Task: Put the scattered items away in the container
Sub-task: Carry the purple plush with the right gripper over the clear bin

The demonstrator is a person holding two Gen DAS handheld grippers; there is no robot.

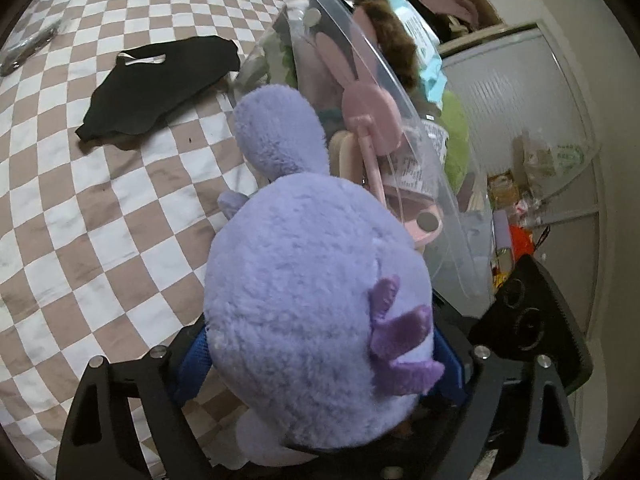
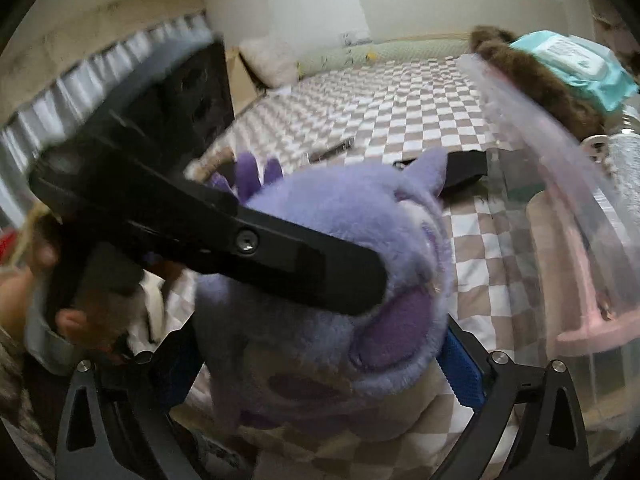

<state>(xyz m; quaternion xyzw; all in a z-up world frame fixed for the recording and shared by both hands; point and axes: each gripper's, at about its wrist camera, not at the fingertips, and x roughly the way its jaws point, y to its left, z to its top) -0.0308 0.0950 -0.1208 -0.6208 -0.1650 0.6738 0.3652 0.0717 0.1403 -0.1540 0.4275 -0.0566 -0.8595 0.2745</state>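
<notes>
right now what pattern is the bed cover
A brown-and-white checkerboard on the bed cover, clearest in the left wrist view.

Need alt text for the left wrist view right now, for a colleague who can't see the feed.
A fluffy lavender plush toy with purple felt frills fills the frame, clamped between the blue-padded fingers of the left tool beside a clear plastic container already crowded with items. Behind, a flat black fabric piece lies on the brown-and-white checkered bedcover.
</notes>
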